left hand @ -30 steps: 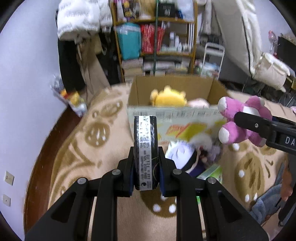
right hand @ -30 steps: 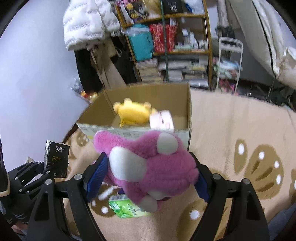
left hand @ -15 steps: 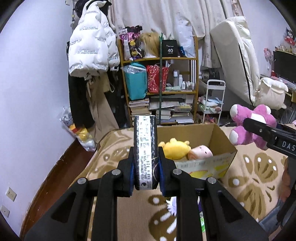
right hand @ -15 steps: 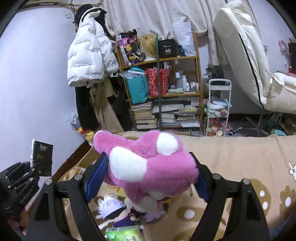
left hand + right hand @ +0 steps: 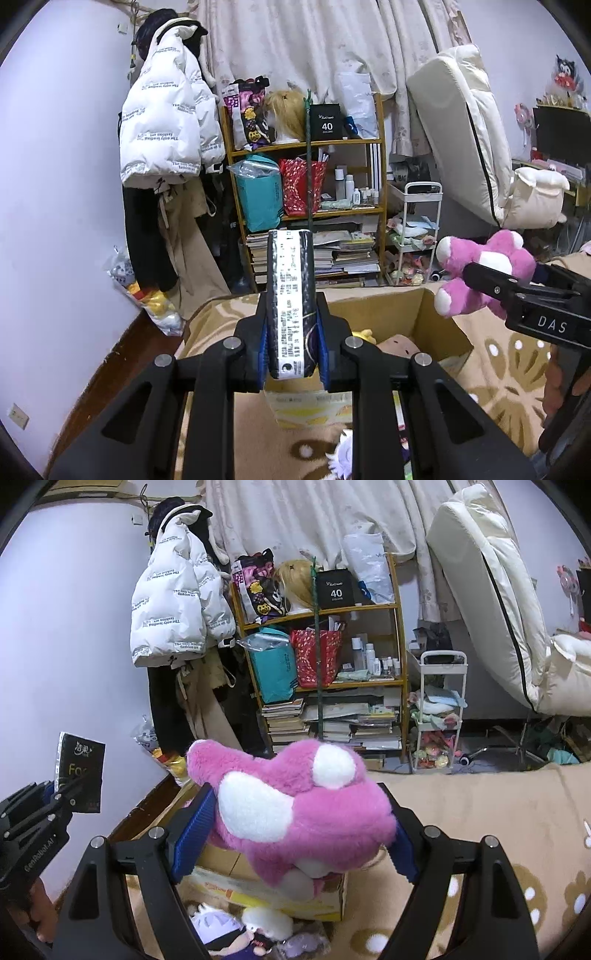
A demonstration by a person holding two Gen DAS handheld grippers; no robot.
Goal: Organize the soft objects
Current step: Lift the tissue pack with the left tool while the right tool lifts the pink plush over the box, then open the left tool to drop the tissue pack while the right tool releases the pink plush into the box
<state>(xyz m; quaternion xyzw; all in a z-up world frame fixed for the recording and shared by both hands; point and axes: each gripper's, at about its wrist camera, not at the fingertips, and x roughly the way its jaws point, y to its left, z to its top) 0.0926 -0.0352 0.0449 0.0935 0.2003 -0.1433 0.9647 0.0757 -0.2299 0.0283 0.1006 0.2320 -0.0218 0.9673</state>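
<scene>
Now each hand-held gripper clamps one item.

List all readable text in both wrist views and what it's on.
"40": black box on the top shelf; the small line under it is too small to read.
"DAS": right claw, the rest cut off.
"GenRobot.AI": left claw body.
"Fo", cut off by a finger: black tissue pack; the characters above are unreadable.
"fashion art": white puffer jacket; its other print appears mirrored.
Pack's side label: blurred.
</scene>
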